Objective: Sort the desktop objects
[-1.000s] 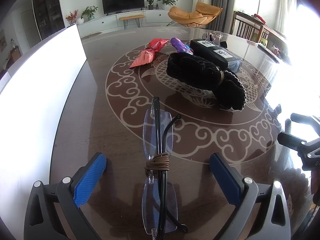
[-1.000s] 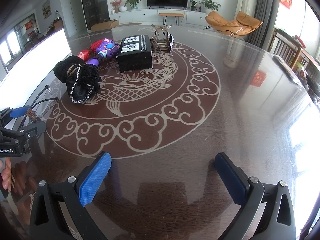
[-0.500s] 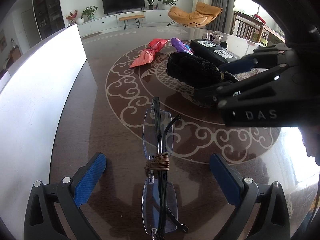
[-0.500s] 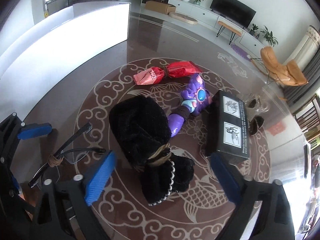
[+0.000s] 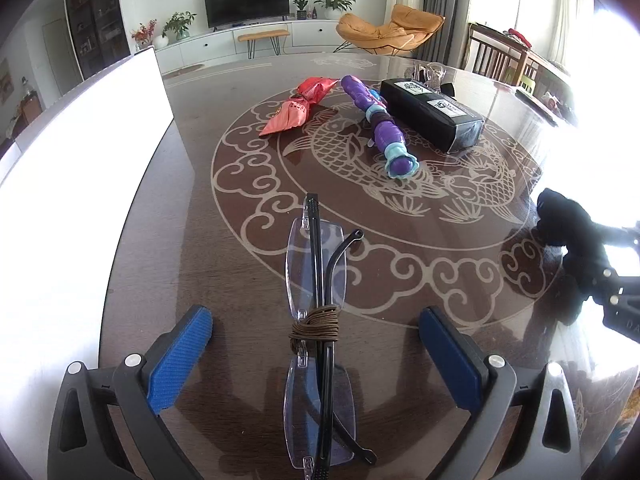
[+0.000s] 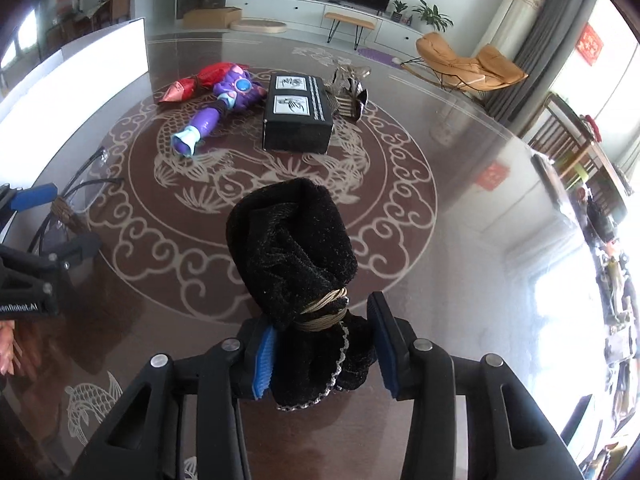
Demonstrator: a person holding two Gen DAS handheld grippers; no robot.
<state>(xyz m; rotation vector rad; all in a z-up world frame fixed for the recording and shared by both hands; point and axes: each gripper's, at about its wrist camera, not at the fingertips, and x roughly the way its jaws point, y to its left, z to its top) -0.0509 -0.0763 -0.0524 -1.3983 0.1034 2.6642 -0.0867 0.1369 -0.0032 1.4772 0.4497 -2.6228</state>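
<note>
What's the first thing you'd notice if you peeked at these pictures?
A fluffy black cloth bundle tied with cord sits between the closing right claw fingers, above the table. Folded glasses wrapped with brown cord lie between the open left claw's fingers. Farther back lies a purple toy.
</note>
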